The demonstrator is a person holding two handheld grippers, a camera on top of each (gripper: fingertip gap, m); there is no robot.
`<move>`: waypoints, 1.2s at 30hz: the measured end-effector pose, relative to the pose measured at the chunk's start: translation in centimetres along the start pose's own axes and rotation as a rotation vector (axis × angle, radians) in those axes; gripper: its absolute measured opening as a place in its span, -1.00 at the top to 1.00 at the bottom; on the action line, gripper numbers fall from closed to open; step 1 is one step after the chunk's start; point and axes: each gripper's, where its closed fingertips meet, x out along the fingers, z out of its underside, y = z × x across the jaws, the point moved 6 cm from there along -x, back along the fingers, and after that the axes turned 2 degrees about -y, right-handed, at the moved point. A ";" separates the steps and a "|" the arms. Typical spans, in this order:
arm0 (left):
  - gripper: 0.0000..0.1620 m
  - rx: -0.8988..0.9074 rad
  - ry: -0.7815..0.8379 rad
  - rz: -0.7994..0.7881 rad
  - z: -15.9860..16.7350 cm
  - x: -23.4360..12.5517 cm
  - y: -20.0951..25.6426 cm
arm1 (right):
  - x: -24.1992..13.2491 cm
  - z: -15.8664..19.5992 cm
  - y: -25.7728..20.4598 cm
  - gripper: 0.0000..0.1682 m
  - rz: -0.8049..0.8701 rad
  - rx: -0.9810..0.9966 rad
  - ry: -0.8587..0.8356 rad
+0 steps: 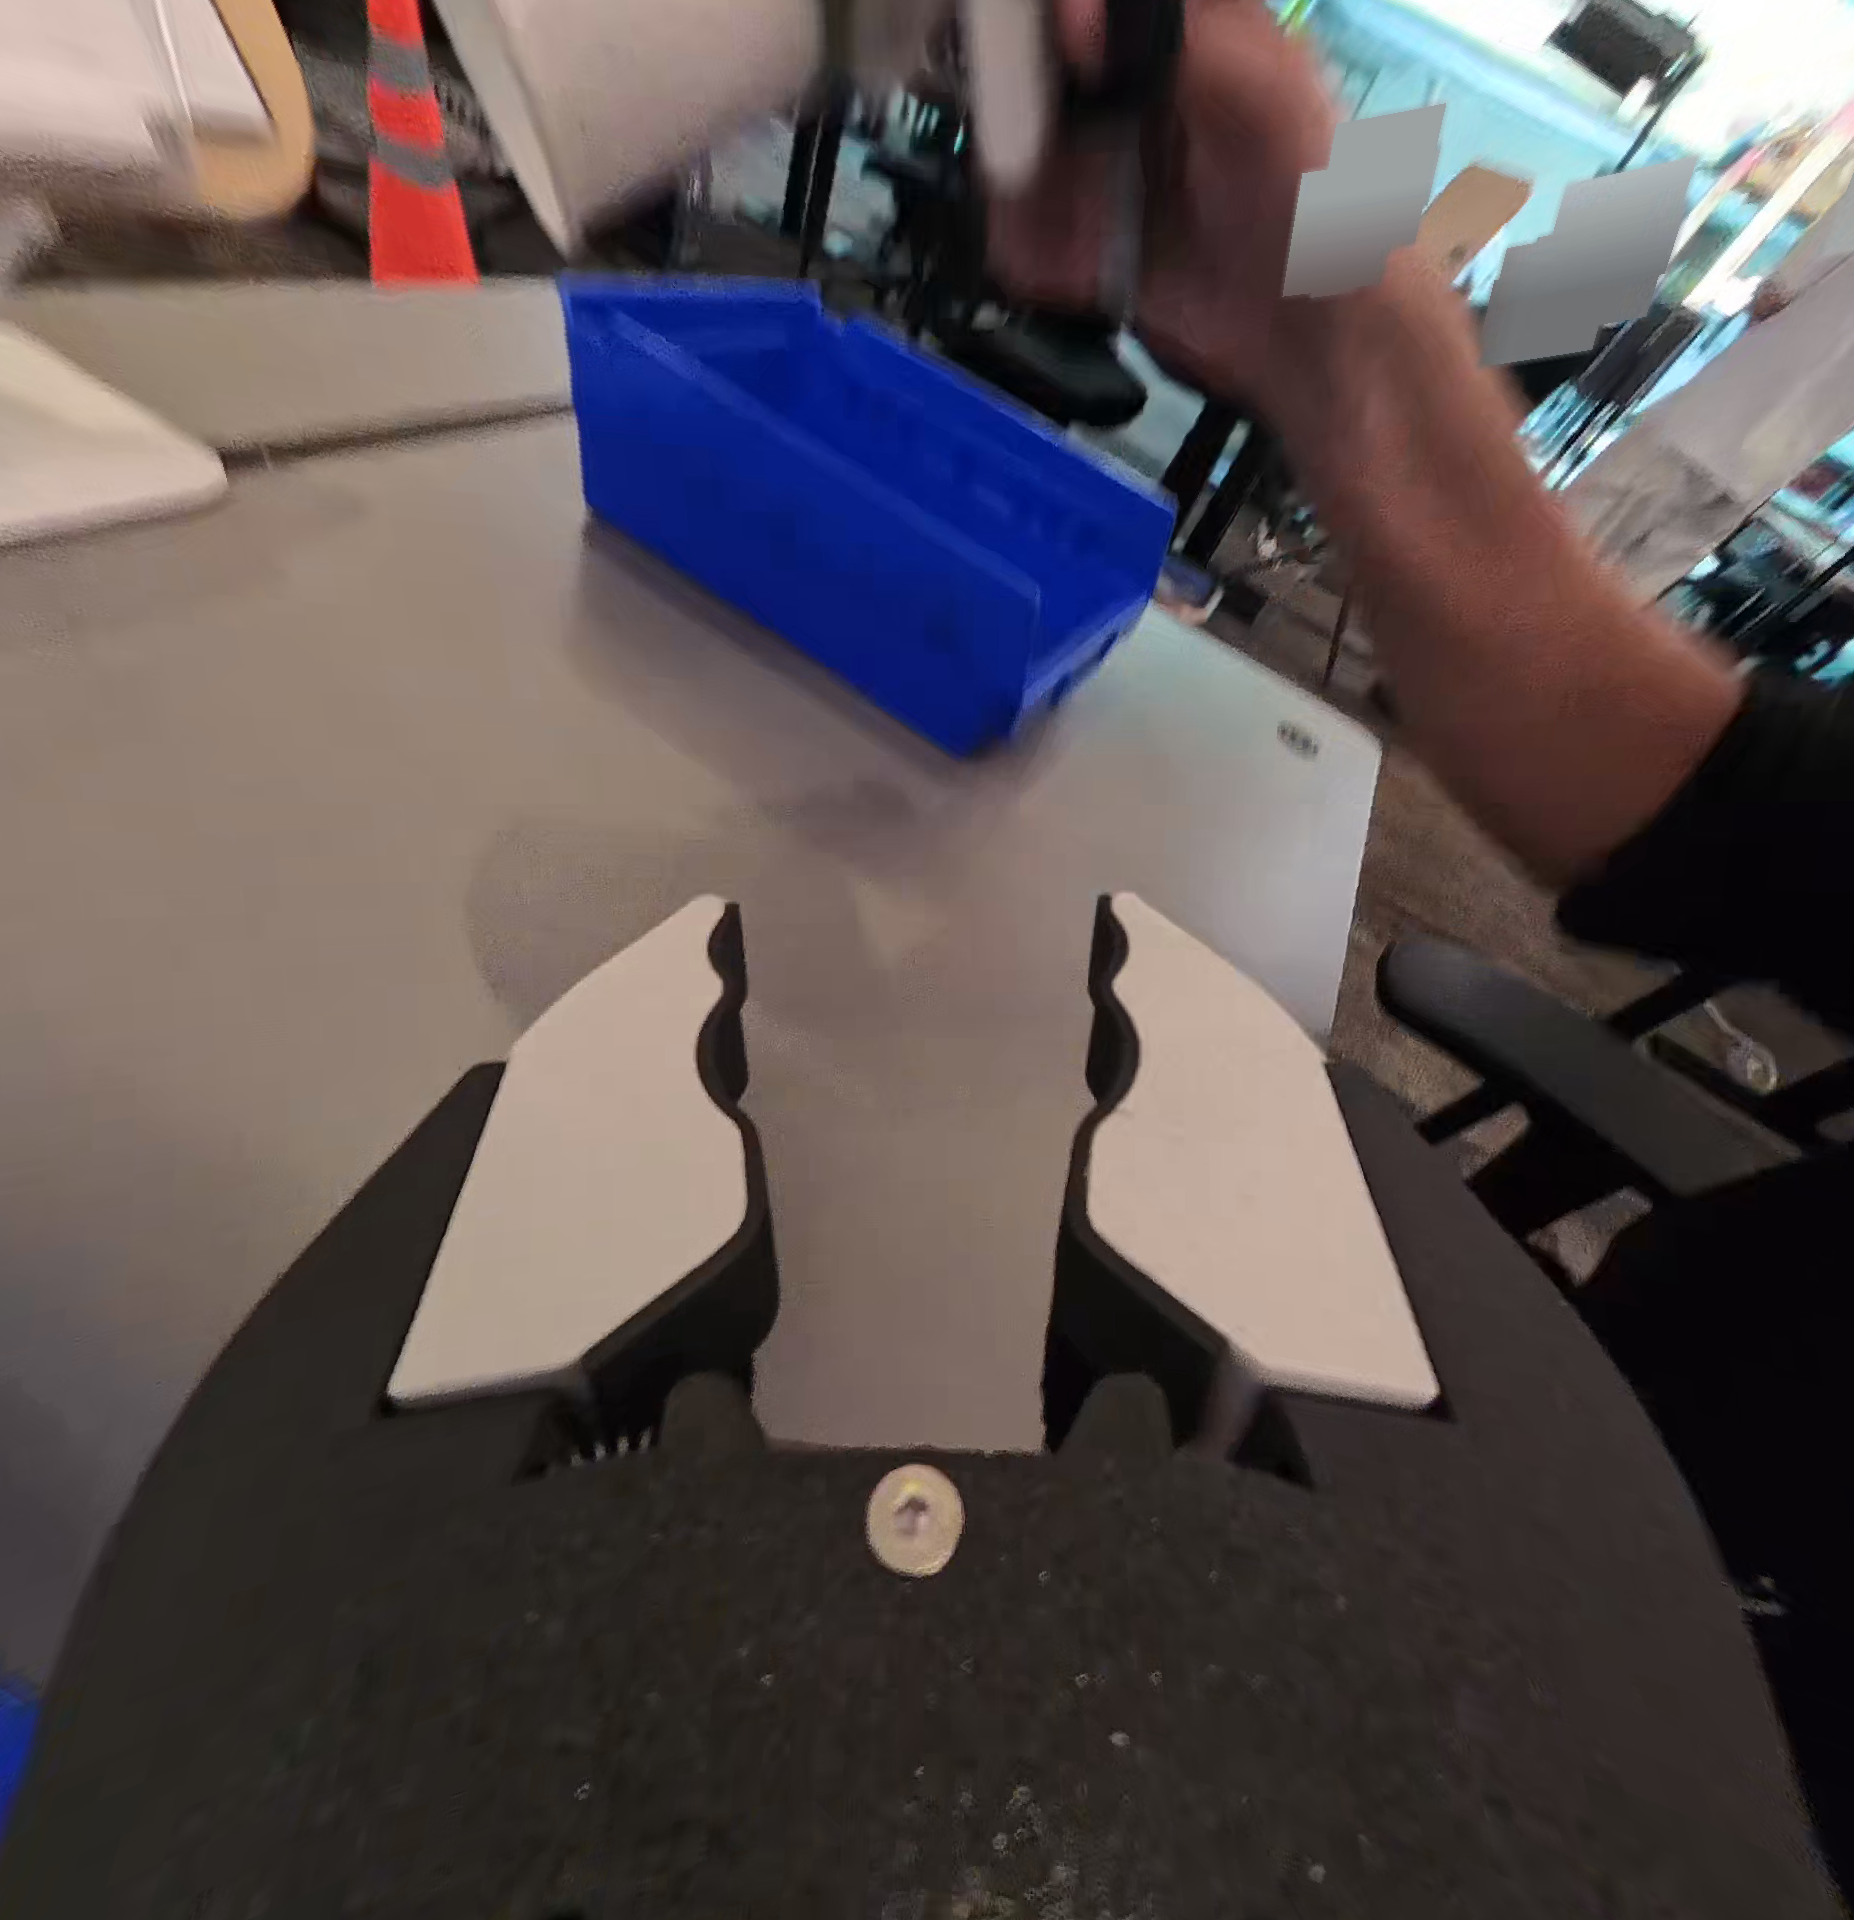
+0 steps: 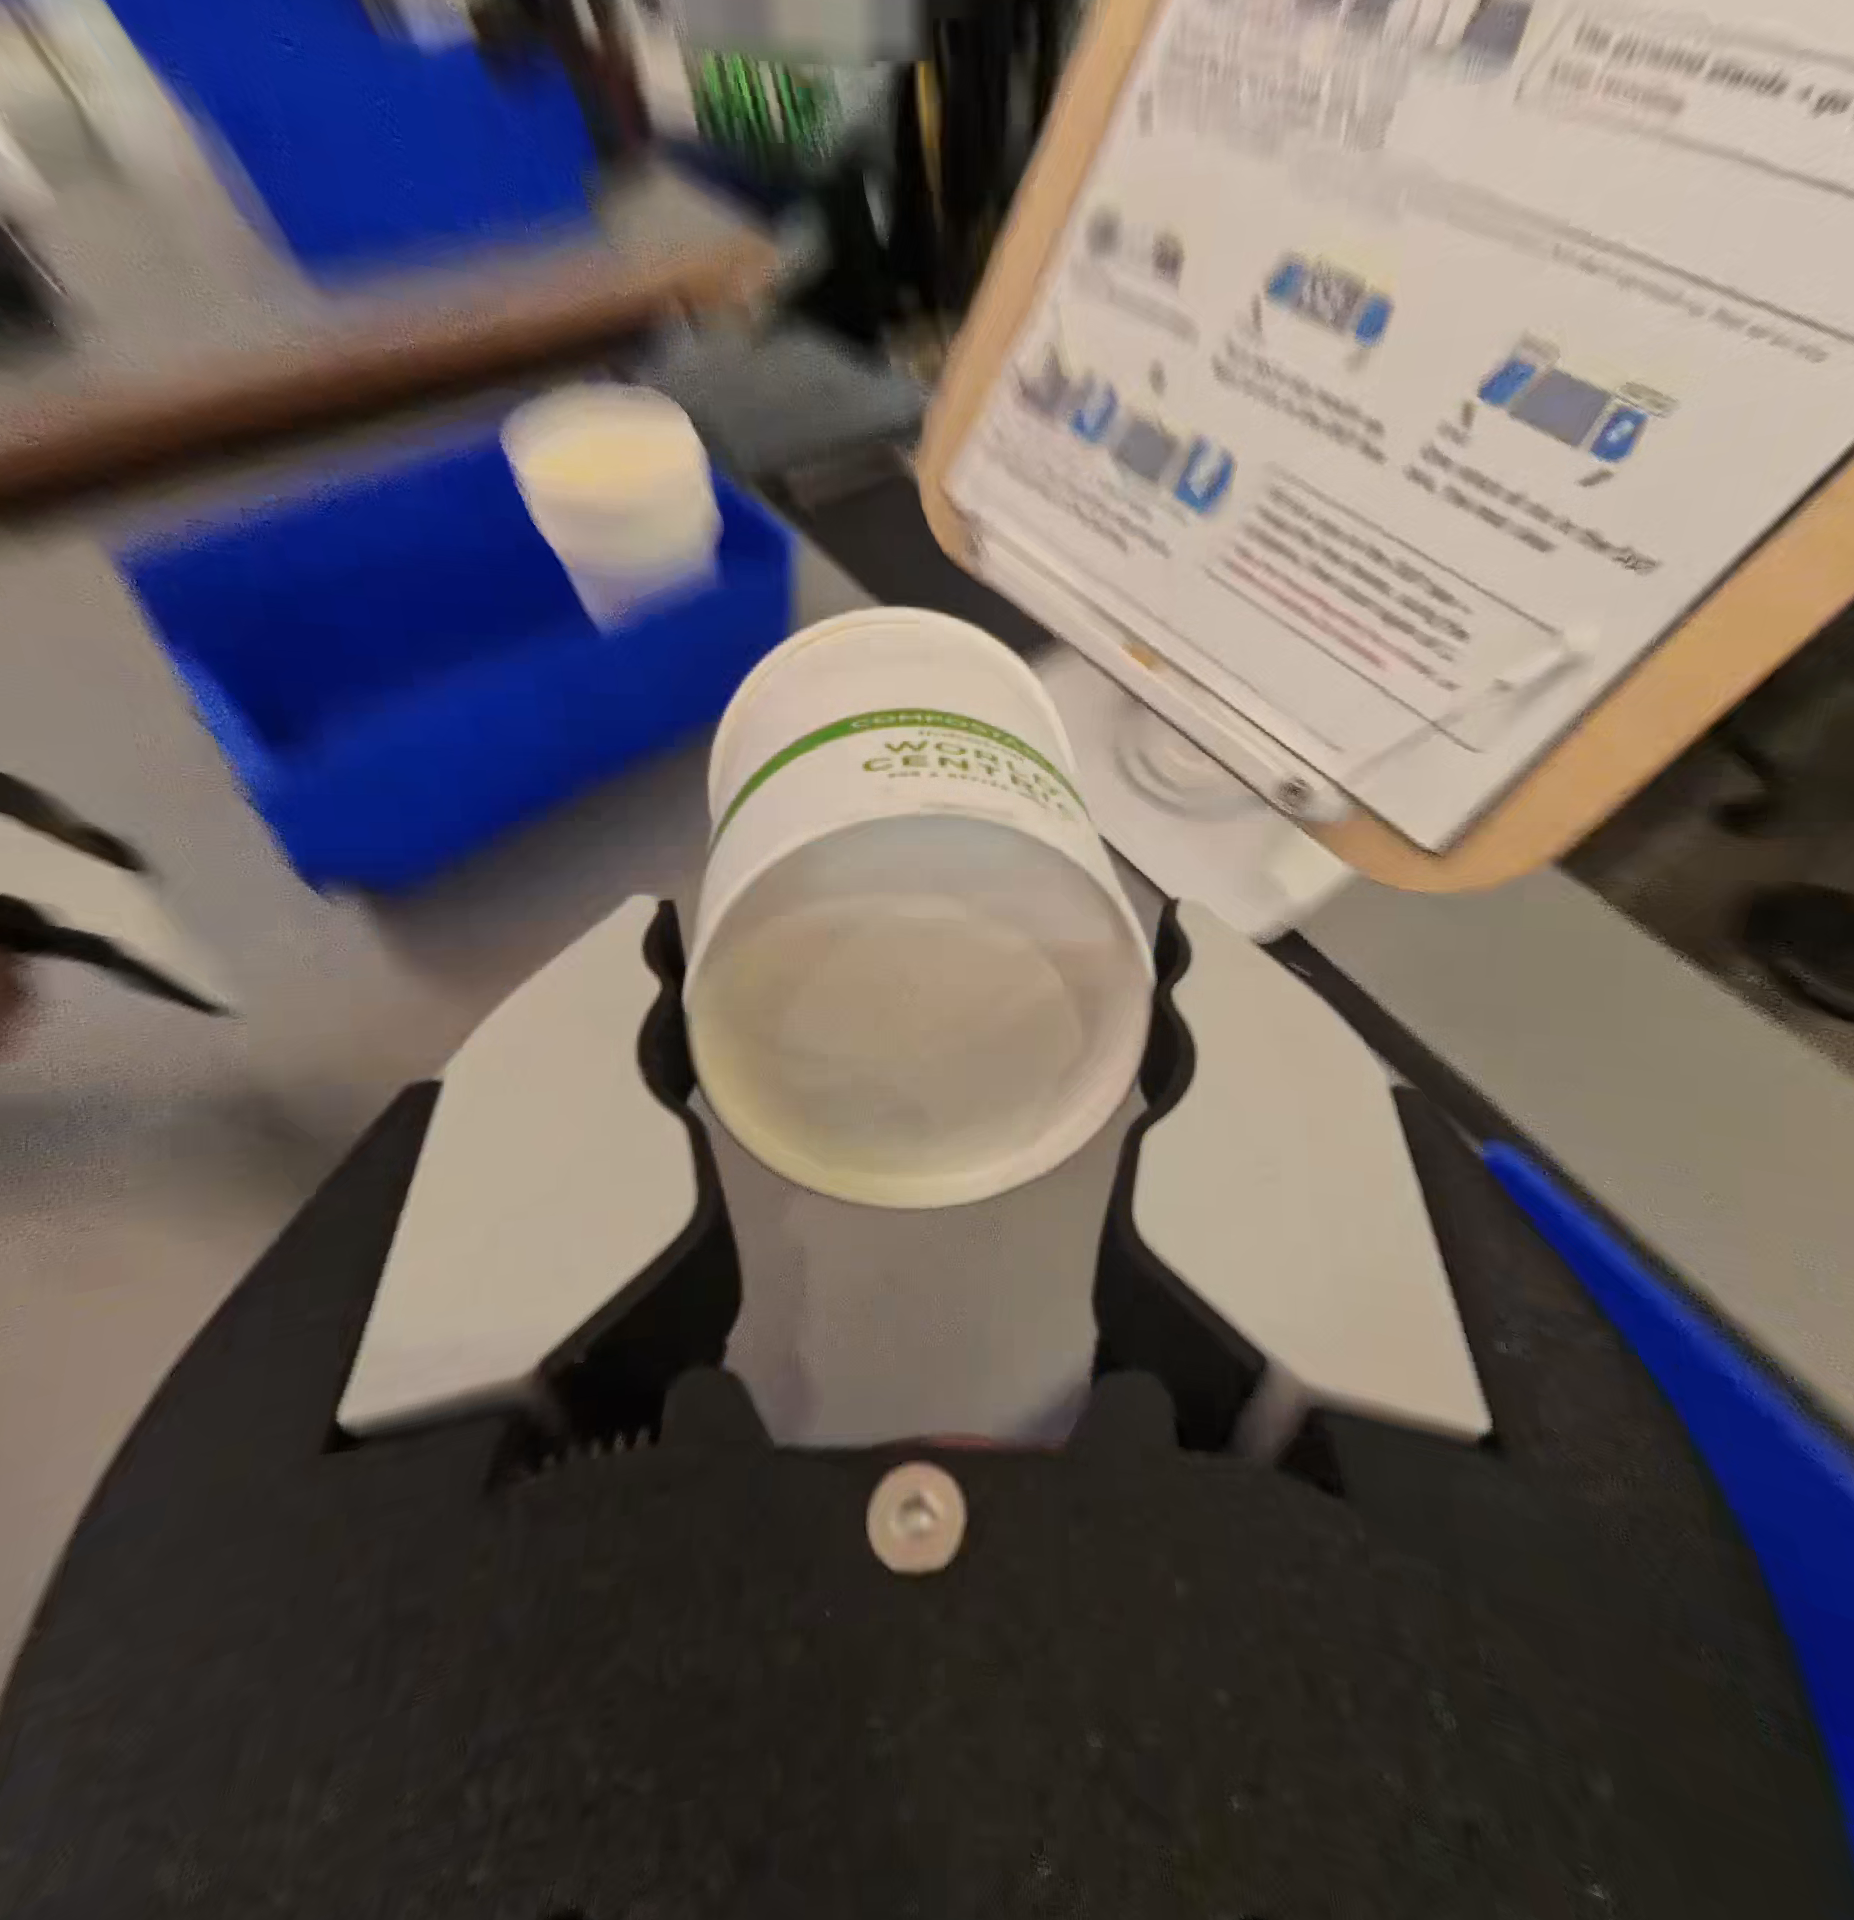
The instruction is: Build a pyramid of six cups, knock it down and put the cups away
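My right gripper is shut on a white paper cup with a green band. The cup lies between the fingertips with its base toward the camera, held above the grey table. Beyond it to the left stands a blue bin with a white cup upright inside. My left gripper is open and empty, low over the table. A blue bin stands ahead of it. The right gripper, held in a person's hand, shows blurred above that bin.
A wood-framed sign board on a white base stands right of the held cup. A second blue bin sits farther back. A blue rim crosses the lower right. An orange cone and a black chair stand beyond the table.
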 end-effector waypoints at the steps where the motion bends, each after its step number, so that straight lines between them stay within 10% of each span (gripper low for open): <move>1: 0.22 0.004 -0.027 -0.011 1.6 0.2 0.7 | 0.7 -0.3 0.8 -0.01 0.035 -0.081 -0.114; 10: 0.22 -0.045 -0.084 0.006 5.7 1.1 3.2 | 9.6 5.3 3.1 -0.01 -0.068 -0.362 -0.918; 21: 0.22 -0.036 -0.124 0.018 6.7 1.5 3.2 | 11.7 9.9 3.6 -0.02 -0.139 -0.310 -1.044; 27: 0.18 -0.040 -0.153 0.040 7.1 1.9 3.5 | 10.3 7.5 3.5 -0.17 -0.068 -0.357 -0.910; 32: 0.23 0.044 -0.173 0.018 5.1 -0.3 2.5 | 3.2 2.3 -3.1 -0.13 -0.025 -0.333 -0.341; 36: 0.33 0.214 -0.250 -0.058 1.1 -4.2 -0.1 | -0.2 6.2 -13.2 -0.02 -0.327 -0.067 0.138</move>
